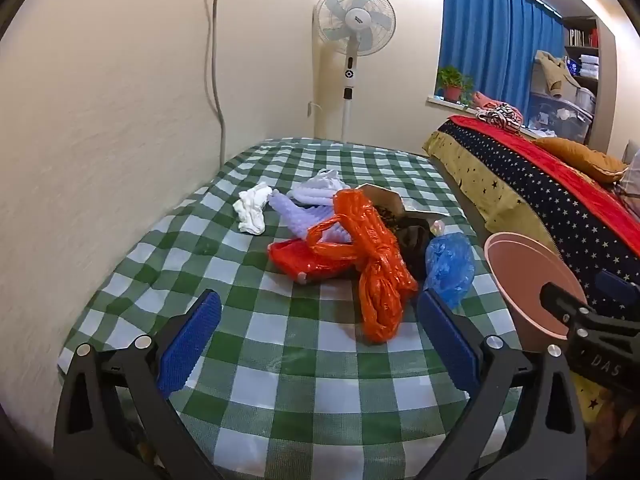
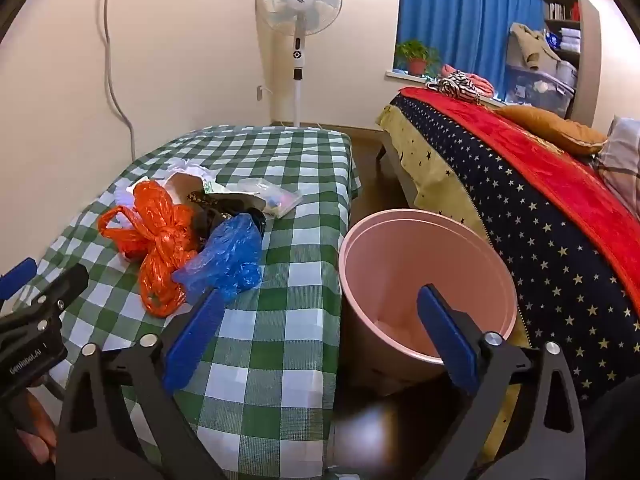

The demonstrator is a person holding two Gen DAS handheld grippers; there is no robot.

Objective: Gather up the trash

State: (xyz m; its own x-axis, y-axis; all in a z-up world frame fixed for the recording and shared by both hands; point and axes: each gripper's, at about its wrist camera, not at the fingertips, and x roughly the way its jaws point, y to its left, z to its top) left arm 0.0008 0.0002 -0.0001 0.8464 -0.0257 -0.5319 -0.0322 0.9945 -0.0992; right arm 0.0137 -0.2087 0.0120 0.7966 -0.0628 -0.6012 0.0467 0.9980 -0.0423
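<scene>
here your left claw (image 1: 318, 334) stands wide open above the table (image 1: 280, 380) with the green and white checked cloth; nothing is between its blue pads (image 1: 188, 344); it points down at a slant toward the heap of trash; the nearest piece is the orange plastic bag (image 1: 372, 264), crumpled and knotted, lying just in front of the claw; a red plastic bag (image 1: 296, 258) touches it on the left; a blue plastic bag (image 1: 450, 268) lies beside it on the right, close to the right pad; behind them you see a lilac ribbed sheet (image 1: 298, 216), a crumpled white cloth (image 1: 252, 210), a piece of cardboard (image 1: 384, 200) and something dark that i cannot name; your right claw (image 2: 320, 336) is also wide open and holds nothing; its left pad (image 2: 192, 340) is over the table edge near the blue bag; its right pad is over the mouth of the pink bin (image 2: 424, 276); the bin stands on the floor, between the table and the bed (image 2: 540, 208) with the starry cover; in the right wrist view a clear plastic bag (image 2: 268, 196) lies further back on the table; a standing fan (image 2: 299, 4) is by the wall.
</scene>
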